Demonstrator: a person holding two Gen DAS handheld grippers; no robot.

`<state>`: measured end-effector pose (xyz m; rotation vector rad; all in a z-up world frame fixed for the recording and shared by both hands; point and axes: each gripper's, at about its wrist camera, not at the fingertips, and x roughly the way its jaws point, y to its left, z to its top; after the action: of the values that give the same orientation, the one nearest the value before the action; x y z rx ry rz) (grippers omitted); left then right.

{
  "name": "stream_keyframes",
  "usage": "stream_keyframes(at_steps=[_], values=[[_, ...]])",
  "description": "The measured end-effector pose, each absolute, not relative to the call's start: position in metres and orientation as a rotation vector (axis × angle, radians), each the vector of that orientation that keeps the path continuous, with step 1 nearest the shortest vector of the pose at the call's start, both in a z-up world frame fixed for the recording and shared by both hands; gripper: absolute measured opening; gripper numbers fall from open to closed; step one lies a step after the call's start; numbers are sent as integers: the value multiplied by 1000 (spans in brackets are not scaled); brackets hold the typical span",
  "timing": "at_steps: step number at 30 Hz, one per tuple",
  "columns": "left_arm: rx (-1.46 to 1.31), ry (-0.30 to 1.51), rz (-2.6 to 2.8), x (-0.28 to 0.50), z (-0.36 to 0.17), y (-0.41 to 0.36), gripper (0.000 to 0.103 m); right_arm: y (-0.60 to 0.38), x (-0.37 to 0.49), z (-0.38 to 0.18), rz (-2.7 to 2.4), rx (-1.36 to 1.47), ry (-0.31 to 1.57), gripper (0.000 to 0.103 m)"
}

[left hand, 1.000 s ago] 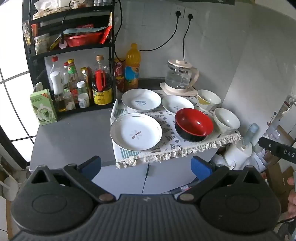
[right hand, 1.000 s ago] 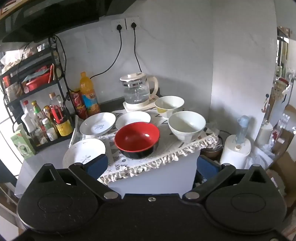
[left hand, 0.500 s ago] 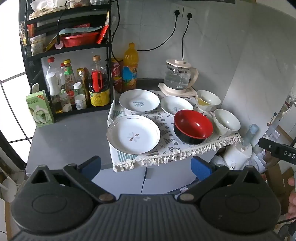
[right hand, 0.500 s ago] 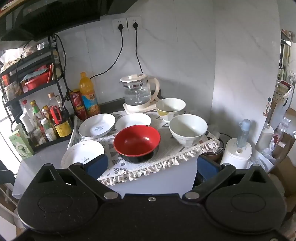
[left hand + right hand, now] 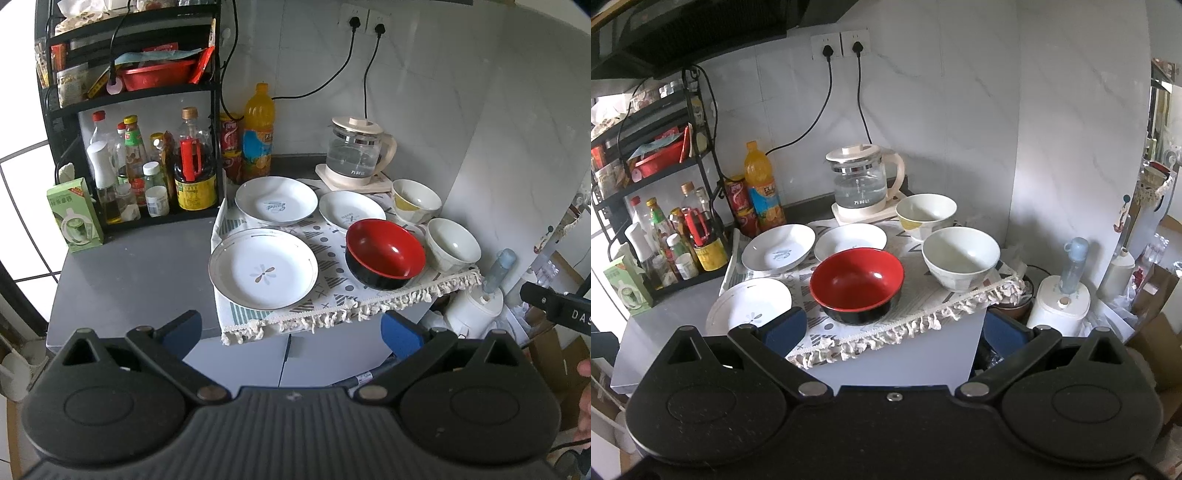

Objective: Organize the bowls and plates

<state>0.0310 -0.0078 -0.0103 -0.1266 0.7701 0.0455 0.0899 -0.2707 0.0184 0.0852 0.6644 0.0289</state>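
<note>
On a patterned cloth (image 5: 332,280) lie a large flower plate (image 5: 263,272) (image 5: 750,306), a deep white plate (image 5: 276,200) (image 5: 778,248), a smaller white dish (image 5: 351,212) (image 5: 850,239), a red-and-black bowl (image 5: 385,253) (image 5: 857,284), a white bowl (image 5: 453,243) (image 5: 960,256) and a yellow-patterned bowl (image 5: 416,197) (image 5: 926,212). My left gripper (image 5: 291,332) hovers open in front of the counter edge, holding nothing. My right gripper (image 5: 892,330) is open too, short of the red bowl.
A black rack (image 5: 133,96) (image 5: 646,155) with bottles stands at the left, a glass kettle (image 5: 356,153) (image 5: 862,184) at the back wall. A green carton (image 5: 74,216), an orange bottle (image 5: 258,129) and a white appliance (image 5: 1060,302) are nearby. Bare grey counter (image 5: 129,273) lies left of the cloth.
Both views have shifted slightly, the dishes sitting a little lower and nearer in the right wrist view. No dish has moved; both grippers stay open.
</note>
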Motion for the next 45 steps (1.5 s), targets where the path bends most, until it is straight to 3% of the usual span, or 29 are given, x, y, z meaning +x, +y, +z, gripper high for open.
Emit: stream_keyframes(at_steps=[45], values=[[-93,786,-5,32,-10,-20,102,-276,62,22,-4,98,686,103]])
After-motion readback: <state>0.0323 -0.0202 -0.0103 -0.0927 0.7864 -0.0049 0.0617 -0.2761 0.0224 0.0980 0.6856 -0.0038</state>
